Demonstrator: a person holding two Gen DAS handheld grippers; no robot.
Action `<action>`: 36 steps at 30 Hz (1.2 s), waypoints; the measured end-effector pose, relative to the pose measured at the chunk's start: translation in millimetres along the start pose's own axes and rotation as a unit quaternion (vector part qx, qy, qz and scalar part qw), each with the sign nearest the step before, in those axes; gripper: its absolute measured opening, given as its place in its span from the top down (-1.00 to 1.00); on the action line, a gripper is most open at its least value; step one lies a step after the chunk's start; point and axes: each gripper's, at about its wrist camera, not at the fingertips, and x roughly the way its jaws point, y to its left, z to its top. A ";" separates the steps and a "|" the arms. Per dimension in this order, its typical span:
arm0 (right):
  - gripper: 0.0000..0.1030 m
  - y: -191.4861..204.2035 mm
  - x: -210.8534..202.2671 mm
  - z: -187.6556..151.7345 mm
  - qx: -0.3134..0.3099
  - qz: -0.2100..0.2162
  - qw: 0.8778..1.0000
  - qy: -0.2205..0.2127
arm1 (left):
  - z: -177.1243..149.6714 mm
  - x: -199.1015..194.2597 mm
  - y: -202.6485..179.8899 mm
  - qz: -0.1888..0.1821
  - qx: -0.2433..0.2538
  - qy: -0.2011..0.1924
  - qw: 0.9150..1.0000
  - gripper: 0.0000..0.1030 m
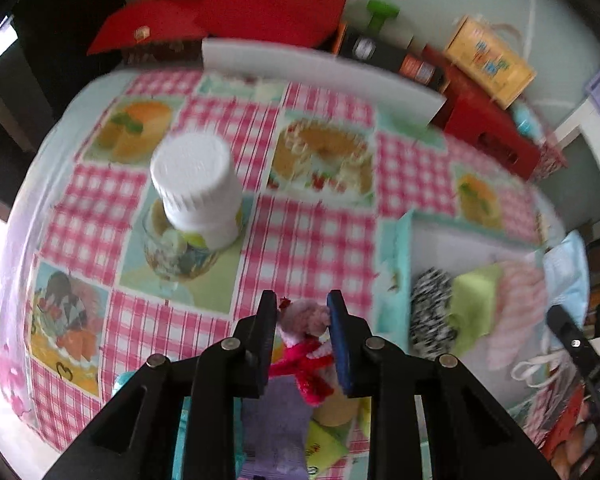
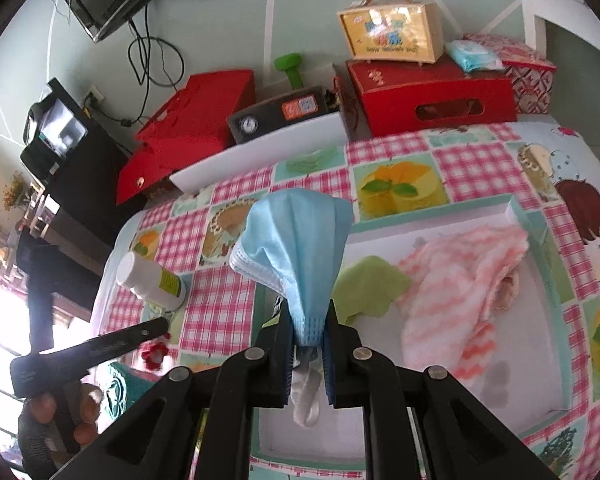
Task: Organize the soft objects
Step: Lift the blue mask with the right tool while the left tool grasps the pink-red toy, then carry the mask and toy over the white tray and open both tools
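My left gripper (image 1: 302, 307) is shut on a small plush toy (image 1: 305, 320) with a mauve head and a red scarf, held above a purple sock (image 1: 276, 420) on the checked tablecloth. In the right wrist view that gripper's finger (image 2: 112, 343) shows at lower left, with a hand behind it. My right gripper (image 2: 308, 315) is shut on a light blue face mask (image 2: 300, 240), which stands up over the white tray (image 2: 432, 227). In the tray lie a green cloth (image 2: 366, 286) and a pink striped cloth (image 2: 456, 284). A black-and-white patterned piece (image 1: 430, 312) lies at the tray's left end.
A white bottle (image 1: 196, 184) rests upside down on a glass jar (image 1: 172, 252) left of centre. Along the back stand a long white tray (image 2: 260, 148), red boxes (image 2: 432, 96), a yellow case (image 2: 388, 32) and a green dumbbell (image 2: 290, 66). A teal item (image 2: 124, 384) lies near the hand.
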 end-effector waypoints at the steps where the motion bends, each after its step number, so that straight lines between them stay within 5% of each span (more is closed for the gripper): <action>1: 0.75 -2.1 -5.8 1.9 0.002 -0.003 1.000 -0.009 | 0.4 -9.0 -1.5 -0.006 0.001 -0.012 1.000 0.49; 13: 0.75 -64.2 -58.1 15.1 0.057 -0.082 0.992 -0.077 | 2.7 -47.2 -48.7 -0.063 0.038 -0.087 0.993 0.49; 24: 0.75 -122.2 -50.7 6.6 0.097 -0.205 0.973 -0.037 | -24.9 -12.3 -129.5 -0.101 0.125 -0.048 0.986 0.48; 36: 0.75 -127.5 -16.6 -14.7 0.091 -0.217 0.972 0.031 | -47.0 46.9 -170.0 -0.072 0.163 0.007 0.984 0.48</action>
